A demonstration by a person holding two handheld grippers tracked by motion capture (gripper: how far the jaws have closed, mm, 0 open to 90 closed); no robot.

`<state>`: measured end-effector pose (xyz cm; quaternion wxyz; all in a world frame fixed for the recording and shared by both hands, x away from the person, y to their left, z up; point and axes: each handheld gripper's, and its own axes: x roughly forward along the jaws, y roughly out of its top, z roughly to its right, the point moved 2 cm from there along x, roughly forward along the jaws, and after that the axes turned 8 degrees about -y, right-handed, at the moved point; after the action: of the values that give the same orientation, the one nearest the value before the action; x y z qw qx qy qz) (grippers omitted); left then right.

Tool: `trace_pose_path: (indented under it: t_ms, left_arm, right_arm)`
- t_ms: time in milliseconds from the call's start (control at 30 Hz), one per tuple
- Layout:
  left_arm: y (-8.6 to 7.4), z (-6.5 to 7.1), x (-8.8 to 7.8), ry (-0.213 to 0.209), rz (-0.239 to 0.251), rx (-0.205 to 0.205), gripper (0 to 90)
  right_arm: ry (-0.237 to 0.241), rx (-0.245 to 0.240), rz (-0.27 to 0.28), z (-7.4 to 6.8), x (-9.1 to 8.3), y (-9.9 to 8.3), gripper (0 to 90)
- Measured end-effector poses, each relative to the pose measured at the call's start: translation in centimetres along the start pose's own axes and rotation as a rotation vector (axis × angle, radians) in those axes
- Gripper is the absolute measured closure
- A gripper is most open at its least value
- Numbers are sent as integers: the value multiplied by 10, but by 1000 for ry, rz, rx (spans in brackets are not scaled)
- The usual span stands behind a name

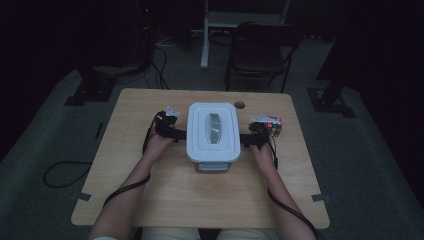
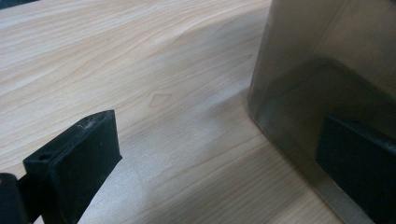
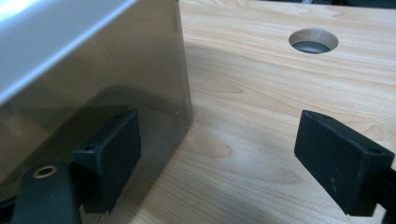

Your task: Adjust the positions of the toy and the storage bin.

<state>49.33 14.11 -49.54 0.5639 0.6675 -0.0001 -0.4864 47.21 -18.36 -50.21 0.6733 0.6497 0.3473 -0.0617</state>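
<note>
Cube [image 1: 274,128] – chair [image 1: 262,52] – table [image 1: 200,200].

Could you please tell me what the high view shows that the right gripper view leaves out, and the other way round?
High view: the container's white lid with its clear window, a Rubik's cube beside the right gripper, the left gripper, both forearms, a chair behind the table.

Right gripper view: the container's translucent grey wall up close, with the right gripper's black fingers standing apart, one beside that wall.

Both: the wooden table and its round hole.
</note>
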Motion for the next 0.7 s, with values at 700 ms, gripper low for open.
trace_pose_path:
  t_ms: [700]
  left_arm:
    - [-21, 39, -29, -10, -40, 80, 11]
  right_arm:
    - [86, -46, -15, -11, -35, -25, 161]
